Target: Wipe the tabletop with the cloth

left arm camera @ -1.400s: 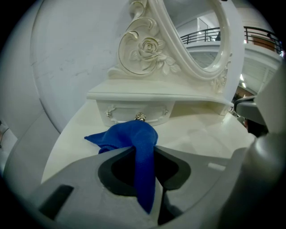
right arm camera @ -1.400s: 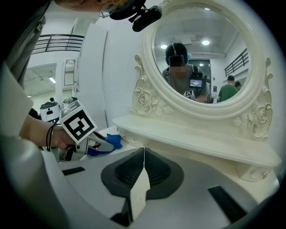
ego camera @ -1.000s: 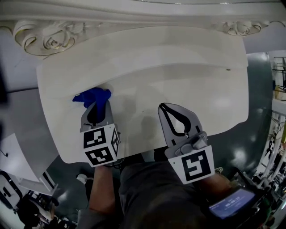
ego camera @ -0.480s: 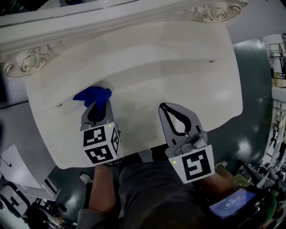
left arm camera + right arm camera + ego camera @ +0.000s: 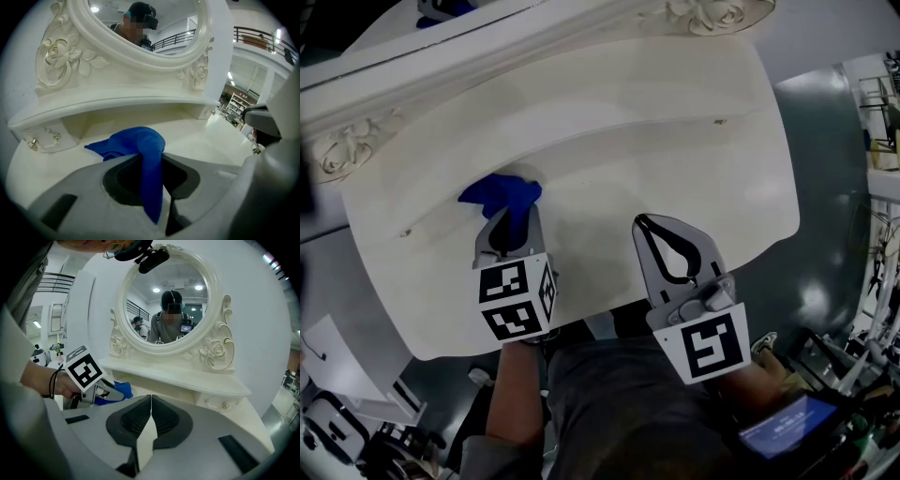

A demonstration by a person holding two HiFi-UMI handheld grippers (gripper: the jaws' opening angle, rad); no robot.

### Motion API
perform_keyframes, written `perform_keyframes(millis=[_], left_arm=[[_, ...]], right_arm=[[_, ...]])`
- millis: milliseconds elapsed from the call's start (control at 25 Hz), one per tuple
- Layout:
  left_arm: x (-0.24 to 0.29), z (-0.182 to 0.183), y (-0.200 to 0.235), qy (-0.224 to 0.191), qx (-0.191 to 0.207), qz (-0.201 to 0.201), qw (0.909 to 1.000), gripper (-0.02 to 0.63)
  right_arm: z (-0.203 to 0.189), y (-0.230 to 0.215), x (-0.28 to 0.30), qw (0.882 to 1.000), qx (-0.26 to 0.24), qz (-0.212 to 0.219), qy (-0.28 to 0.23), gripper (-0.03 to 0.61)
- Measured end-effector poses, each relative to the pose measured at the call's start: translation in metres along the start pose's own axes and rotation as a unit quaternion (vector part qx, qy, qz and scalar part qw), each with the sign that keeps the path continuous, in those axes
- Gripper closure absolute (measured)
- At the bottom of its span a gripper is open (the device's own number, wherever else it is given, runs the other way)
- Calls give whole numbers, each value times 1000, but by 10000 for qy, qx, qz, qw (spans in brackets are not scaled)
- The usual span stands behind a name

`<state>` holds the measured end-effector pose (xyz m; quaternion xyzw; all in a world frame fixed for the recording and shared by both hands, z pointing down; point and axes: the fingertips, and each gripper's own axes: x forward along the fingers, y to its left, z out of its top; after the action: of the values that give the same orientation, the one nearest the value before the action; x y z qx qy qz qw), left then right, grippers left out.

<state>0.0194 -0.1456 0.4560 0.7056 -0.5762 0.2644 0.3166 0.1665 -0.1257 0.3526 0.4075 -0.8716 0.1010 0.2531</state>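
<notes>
Blue cloth (image 5: 502, 195) is clamped between the fingers of your left gripper (image 5: 514, 217) so its bunch meets the desk (image 5: 675, 141) for wiping, while your right gripper (image 5: 643, 221), fingers together, hangs empty to the right.

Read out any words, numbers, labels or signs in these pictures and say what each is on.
None can be read.
Screen at the head view's lower right: text too small and blurred.
Cubes on the left gripper and right gripper: black-and-white square patterns, no letters.

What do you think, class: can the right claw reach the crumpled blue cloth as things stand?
Probably yes: only bare white tabletop separates the right claw from the crumpled blue cloth, though the left claw grips it.
</notes>
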Motion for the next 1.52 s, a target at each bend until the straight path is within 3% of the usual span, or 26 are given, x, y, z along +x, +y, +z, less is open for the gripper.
perform_keyframes(millis=[600,1520], left_arm=[[-4,-14,-52,-62,-4,-158,9999,520],[-51,-79,-100,-34,-348,-455,9984,522]], right_arm=[[-10,-15,-31,9997,-215,63,-51,565],[-4,22,-41,9959,-656,584,-226,565]])
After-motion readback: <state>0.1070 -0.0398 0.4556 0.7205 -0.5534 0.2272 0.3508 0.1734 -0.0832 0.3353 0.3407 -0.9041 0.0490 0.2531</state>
